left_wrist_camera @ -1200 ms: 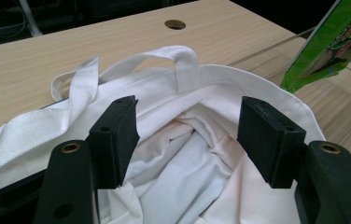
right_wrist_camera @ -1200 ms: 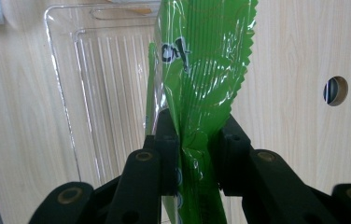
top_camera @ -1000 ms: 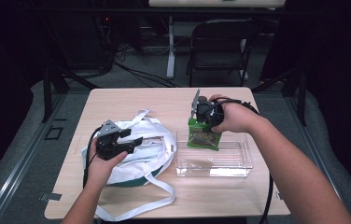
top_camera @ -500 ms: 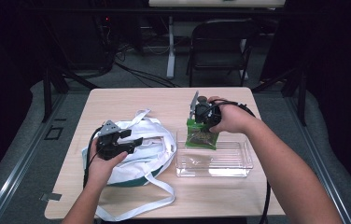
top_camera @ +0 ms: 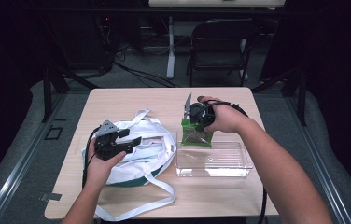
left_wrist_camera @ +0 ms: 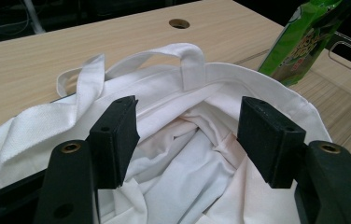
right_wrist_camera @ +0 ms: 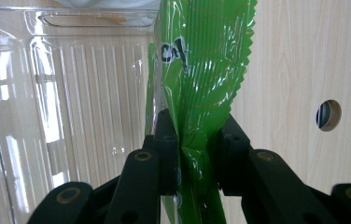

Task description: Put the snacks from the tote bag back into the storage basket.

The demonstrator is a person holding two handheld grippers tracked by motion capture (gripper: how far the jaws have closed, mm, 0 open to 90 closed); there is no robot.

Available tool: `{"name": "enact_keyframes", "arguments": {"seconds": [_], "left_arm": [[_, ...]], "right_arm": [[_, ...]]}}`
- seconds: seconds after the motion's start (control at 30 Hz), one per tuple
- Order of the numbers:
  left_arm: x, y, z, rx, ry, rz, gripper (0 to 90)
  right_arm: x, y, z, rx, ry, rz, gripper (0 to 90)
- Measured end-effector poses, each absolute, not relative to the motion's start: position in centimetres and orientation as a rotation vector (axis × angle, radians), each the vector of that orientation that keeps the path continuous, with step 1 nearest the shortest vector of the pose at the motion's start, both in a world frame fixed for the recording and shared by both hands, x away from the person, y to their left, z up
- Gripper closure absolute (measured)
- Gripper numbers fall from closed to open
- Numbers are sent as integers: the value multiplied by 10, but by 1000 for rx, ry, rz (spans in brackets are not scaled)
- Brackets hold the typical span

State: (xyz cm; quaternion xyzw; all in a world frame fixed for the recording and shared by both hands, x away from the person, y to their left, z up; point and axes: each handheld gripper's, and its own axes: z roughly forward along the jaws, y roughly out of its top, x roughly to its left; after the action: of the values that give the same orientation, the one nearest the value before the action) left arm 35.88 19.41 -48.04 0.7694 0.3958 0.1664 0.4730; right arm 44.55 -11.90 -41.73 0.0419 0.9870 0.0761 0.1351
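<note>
My right gripper (right_wrist_camera: 197,149) is shut on the top edge of a green snack bag (right_wrist_camera: 201,70), which hangs down over the far left corner of a clear plastic bin (right_wrist_camera: 71,93). From above, the green snack bag (top_camera: 196,135) dangles at the rim of the clear bin (top_camera: 229,163), below the right gripper (top_camera: 195,117). My left gripper (left_wrist_camera: 187,135) stands open over the mouth of a white tote bag (left_wrist_camera: 183,172), with nothing between its jaws. In the high view the left gripper (top_camera: 129,140) sits above the white tote bag (top_camera: 150,149).
The tote's long white straps (top_camera: 136,210) trail toward the table's front edge. A cable hole (left_wrist_camera: 179,23) lies in the wooden table top (top_camera: 131,100) beyond the tote. A dark chair (top_camera: 218,46) stands behind the table.
The right gripper has sunk a little with the green bag, bringing the bag's lower end closer to the clear bin. The left gripper has kept still.
</note>
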Motion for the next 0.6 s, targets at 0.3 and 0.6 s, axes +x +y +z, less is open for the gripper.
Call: {"name": "enact_keyframes", "arguments": {"seconds": [0.3,0.6], "left_arm": [[357,198,-480,1875,983,417,381],[355,202,-480,1870,993,427,382]], "right_arm": [[450,-113,-423,94,2850,219,736],[454,-106,-430,73,2847,217,735]]}}
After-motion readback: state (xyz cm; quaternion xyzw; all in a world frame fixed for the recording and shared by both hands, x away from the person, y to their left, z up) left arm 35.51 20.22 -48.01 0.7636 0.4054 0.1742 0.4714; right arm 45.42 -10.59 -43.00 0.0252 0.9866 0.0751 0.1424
